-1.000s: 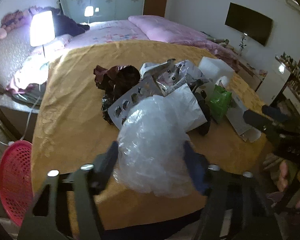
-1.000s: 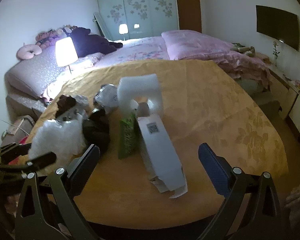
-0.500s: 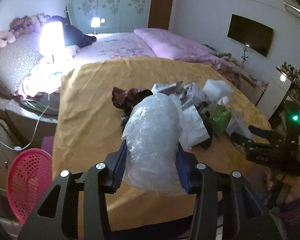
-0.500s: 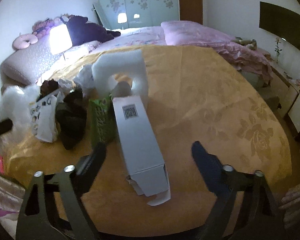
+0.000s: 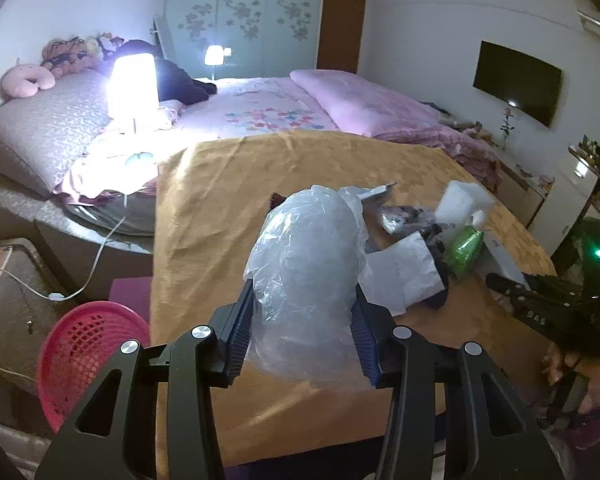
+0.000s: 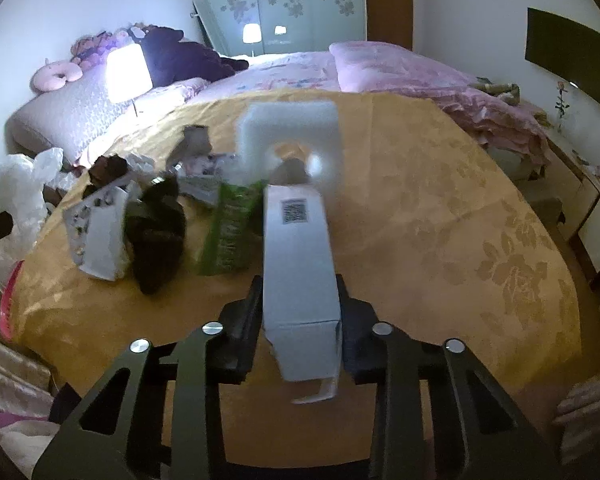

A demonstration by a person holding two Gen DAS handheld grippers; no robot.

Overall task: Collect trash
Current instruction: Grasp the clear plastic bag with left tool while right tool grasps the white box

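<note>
My left gripper (image 5: 304, 336) is shut on a crumpled clear plastic bag (image 5: 308, 276) and holds it above the near edge of the yellow-clothed table (image 5: 228, 184). My right gripper (image 6: 300, 312) is shut on the near end of a long white carton (image 6: 298, 256) that lies on the table. Behind the carton are a white foam block (image 6: 288, 132), a green packet (image 6: 228, 228), a black crumpled wrapper (image 6: 156, 236) and a white blister sheet (image 6: 98, 232). The plastic bag also shows at the left edge of the right wrist view (image 6: 16, 208).
A red plastic basket (image 5: 84, 356) stands on the floor left of the table. A bed with pink bedding (image 5: 284, 108) lies behind the table. A lit lamp (image 5: 134, 84) stands at the back left. The right gripper shows at the right in the left wrist view (image 5: 552, 308).
My left gripper has lifted the plastic bag up and back from the trash pile. My right gripper has moved forward and shut on the white carton.
</note>
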